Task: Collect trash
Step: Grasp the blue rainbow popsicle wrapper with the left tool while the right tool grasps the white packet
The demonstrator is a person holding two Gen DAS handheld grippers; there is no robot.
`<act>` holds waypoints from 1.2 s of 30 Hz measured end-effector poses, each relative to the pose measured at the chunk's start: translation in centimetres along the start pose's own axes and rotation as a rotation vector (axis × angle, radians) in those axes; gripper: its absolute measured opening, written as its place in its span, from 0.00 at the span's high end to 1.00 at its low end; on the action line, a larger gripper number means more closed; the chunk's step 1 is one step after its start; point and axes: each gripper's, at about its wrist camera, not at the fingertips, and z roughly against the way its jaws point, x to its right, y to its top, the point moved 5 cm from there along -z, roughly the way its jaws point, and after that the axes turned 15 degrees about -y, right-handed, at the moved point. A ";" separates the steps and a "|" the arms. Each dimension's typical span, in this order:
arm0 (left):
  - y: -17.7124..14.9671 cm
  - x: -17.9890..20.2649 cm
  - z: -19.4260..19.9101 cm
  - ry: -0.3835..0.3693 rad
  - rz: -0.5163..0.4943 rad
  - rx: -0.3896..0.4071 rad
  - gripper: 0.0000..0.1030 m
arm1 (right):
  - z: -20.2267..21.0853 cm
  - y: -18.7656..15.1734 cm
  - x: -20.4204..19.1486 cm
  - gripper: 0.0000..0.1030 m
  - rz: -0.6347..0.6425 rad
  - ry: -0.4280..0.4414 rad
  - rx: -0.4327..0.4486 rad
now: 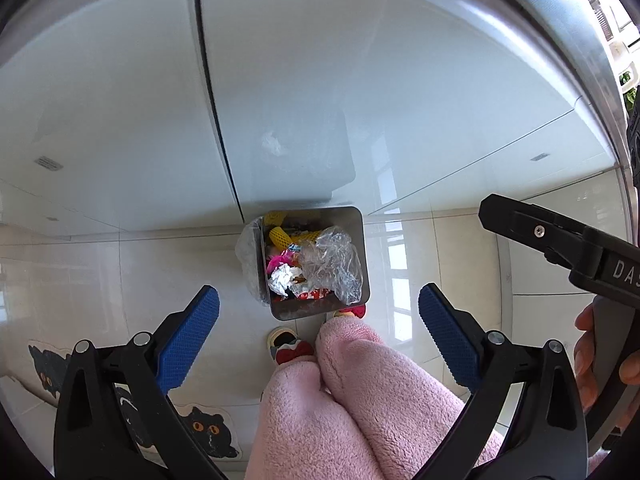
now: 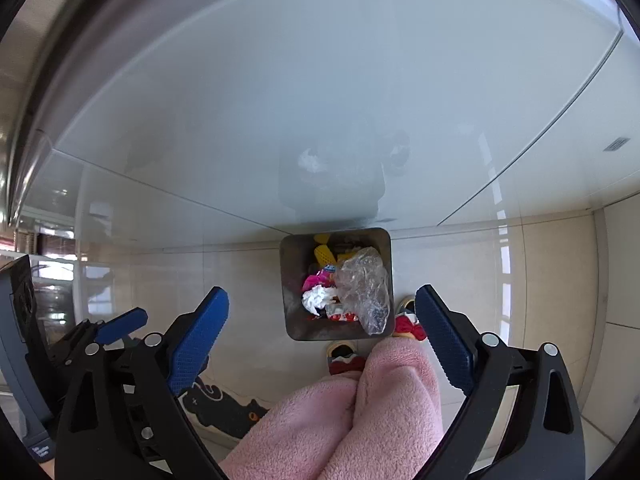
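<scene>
Both claws stand wide and hold nothing: left claw (image 1: pixel 318 320), right claw (image 2: pixel 322 322). The bin (image 1: pixel 362 240), on the floor at centre frame, holds the plastic wrap (image 1: pixel 332 266). This drop appears complete; next, locate remaining trash.

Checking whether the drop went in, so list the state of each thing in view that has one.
left gripper: open, nothing between its pads
right gripper: open, nothing between its pads
trash bin: upright on the floor, no lid on, well filled
clear plastic wrap: crumpled, lying on top of the trash
white paper: crumpled, inside the bin
</scene>
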 end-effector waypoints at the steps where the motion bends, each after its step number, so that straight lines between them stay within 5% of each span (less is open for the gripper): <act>1: 0.0 0.4 1.0 -0.002 -0.004 0.016 0.08 | 1.2 0.1 0.0 0.04 0.001 -0.003 0.014; 17: 5.8 3.9 15.0 0.039 -0.061 0.257 0.08 | 15.0 5.2 -0.3 0.03 0.016 0.059 0.221; 26: 12.8 3.7 17.6 0.068 -0.056 0.338 0.08 | 19.5 12.6 -1.5 0.03 0.068 0.094 0.323; 36: 21.6 1.3 17.5 0.130 -0.026 0.386 0.08 | 18.6 21.9 -3.0 0.03 0.103 0.122 0.354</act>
